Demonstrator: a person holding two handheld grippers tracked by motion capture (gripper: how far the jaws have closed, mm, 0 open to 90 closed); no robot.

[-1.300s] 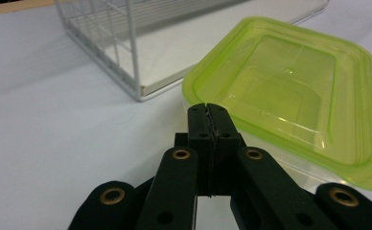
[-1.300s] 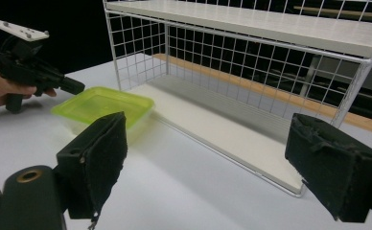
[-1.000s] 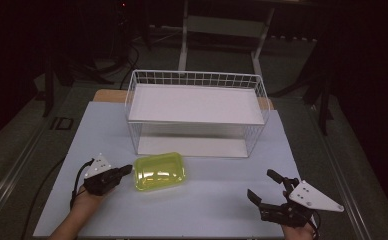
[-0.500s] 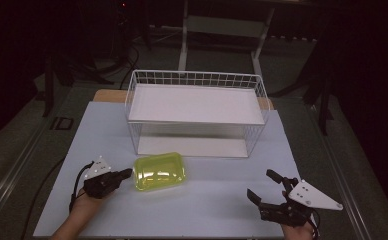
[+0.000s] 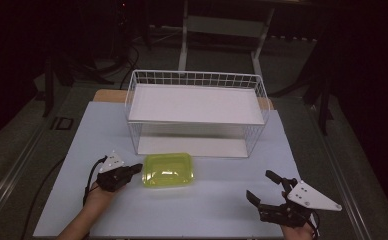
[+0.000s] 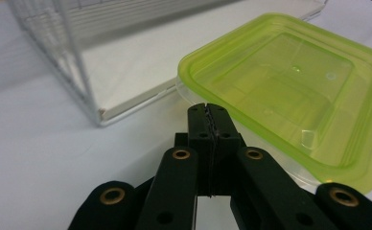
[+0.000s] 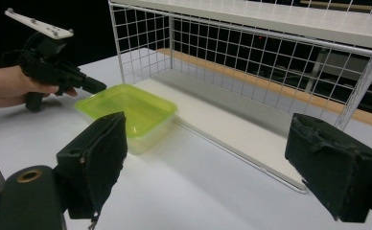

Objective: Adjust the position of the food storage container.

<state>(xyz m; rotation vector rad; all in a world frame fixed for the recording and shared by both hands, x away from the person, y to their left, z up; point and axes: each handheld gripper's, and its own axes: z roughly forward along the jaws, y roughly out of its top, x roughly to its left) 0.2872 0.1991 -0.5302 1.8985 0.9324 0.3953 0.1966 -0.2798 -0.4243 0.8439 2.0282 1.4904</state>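
Note:
A translucent yellow-green food container (image 5: 168,170) lies on the white table in front of the wire rack. My left gripper (image 5: 138,168) is shut, its tips at the container's left rim with nothing between them. In the left gripper view the shut jaws (image 6: 208,113) stop just short of the container's (image 6: 289,96) near edge. My right gripper (image 5: 260,186) rests open at the table's front right, well apart from the container. The right gripper view has the container (image 7: 126,112) ahead on the left, between its wide-apart jaws (image 7: 217,163), with the left gripper (image 7: 97,86) behind it.
A white wire rack (image 5: 197,100) with a flat top shelf stands at the back middle of the table (image 5: 212,210); its lower level opens toward me. A person's hand (image 7: 6,88) holds the left gripper. Dark floor and stand legs surround the table.
The left gripper has moved right against the container, which has slid slightly right and turned square to the rack. The right gripper has barely moved.

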